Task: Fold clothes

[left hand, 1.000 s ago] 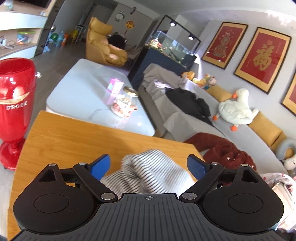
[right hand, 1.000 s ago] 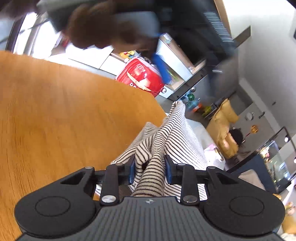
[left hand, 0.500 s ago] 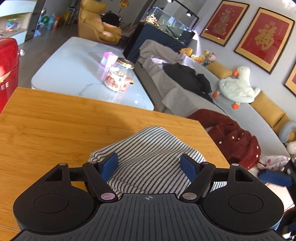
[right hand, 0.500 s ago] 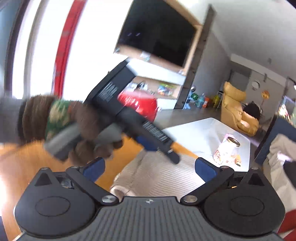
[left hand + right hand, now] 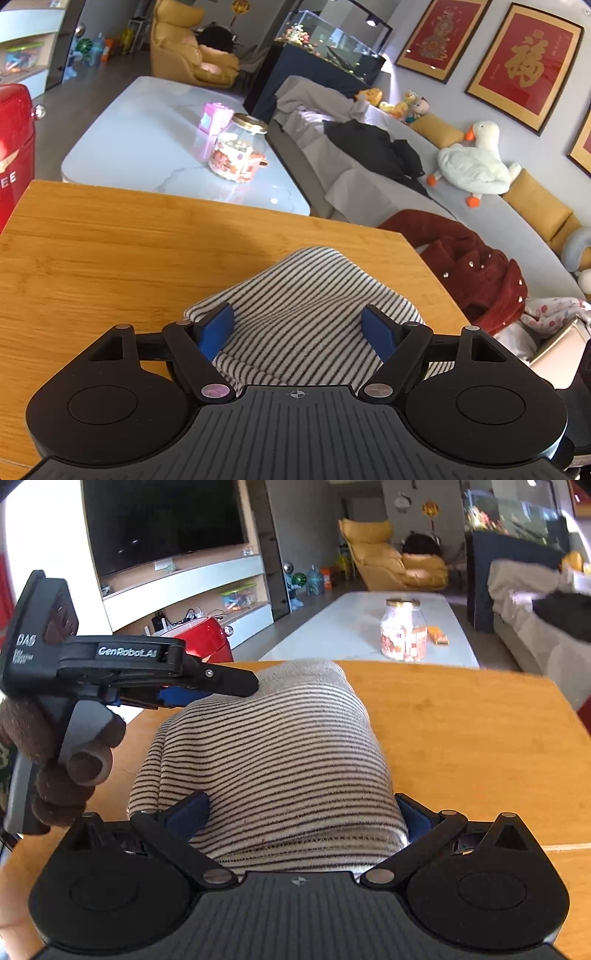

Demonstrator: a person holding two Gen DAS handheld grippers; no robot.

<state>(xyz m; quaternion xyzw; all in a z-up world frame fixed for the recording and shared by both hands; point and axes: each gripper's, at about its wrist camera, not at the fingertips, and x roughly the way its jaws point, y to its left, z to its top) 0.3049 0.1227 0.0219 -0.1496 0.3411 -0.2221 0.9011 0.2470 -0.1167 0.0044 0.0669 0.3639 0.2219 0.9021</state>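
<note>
A home living room: a long grey sofa point(image 5: 517, 221) with a plush goose point(image 5: 472, 162), framed red calligraphy point(image 5: 524, 62), a fish tank point(image 5: 332, 37), a yellow armchair point(image 5: 188, 55), a television point(image 5: 162, 520) above shelves, and a white coffee table point(image 5: 147, 147).

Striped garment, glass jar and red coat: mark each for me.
Striped garment point(image 5: 280, 753), right wrist view: middle of the bundled top surface.
Glass jar point(image 5: 236, 153), left wrist view: its label, below the gold lid.
Red coat point(image 5: 476, 273), left wrist view: the bulk lying on the sofa.
</note>
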